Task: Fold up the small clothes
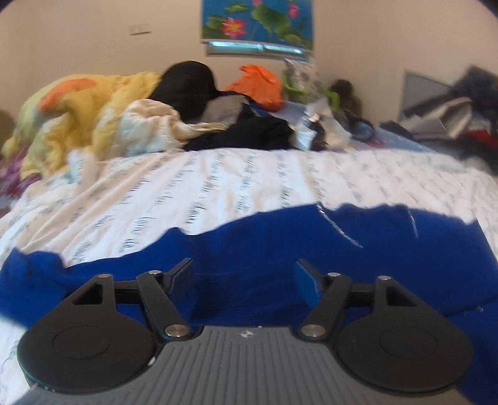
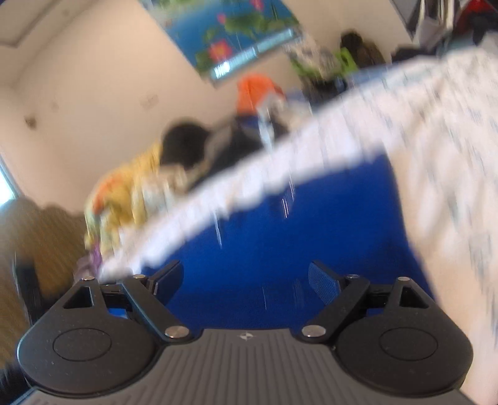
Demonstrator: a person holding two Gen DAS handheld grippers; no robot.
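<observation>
Your left claw [image 1: 244, 277] stands partly open, its two fingers well apart with nothing pinched between them; only the blue garment [image 1: 280, 249] shows through the gap, lying beneath and ahead of the fingertips, and you cannot tell from this view whether the tips brush the cloth. Your right claw [image 2: 246, 278] stands wide, wider than the left, and it too holds nothing: the same blue garment [image 2: 295, 236] fills the space between and beyond its fingers, though this view is tilted and heavily blurred, so contact cannot be judged. The blue garment lies spread flat on the bed, on the white printed sheet [image 1: 218, 187], at the near edge of it just in front of both claws. Seen from the left claw, its long axis runs across the view from left to right, with a wavy far edge against the sheet and a thinner end trailing off to the left. Short lines of pale stitching [image 1: 339, 229] show on the garment toward its right part. Beyond the garment, at the far side of the sheet, sits a heap of other things: a yellow and orange quilt [image 1: 74, 112] to the left, a black bundle [image 1: 186, 87] next to it, dark clothes [image 1: 252, 134] in the middle, and an orange bag [image 1: 258, 84] behind them. On the wall above that heap hangs a flower picture [image 1: 258, 21].
</observation>
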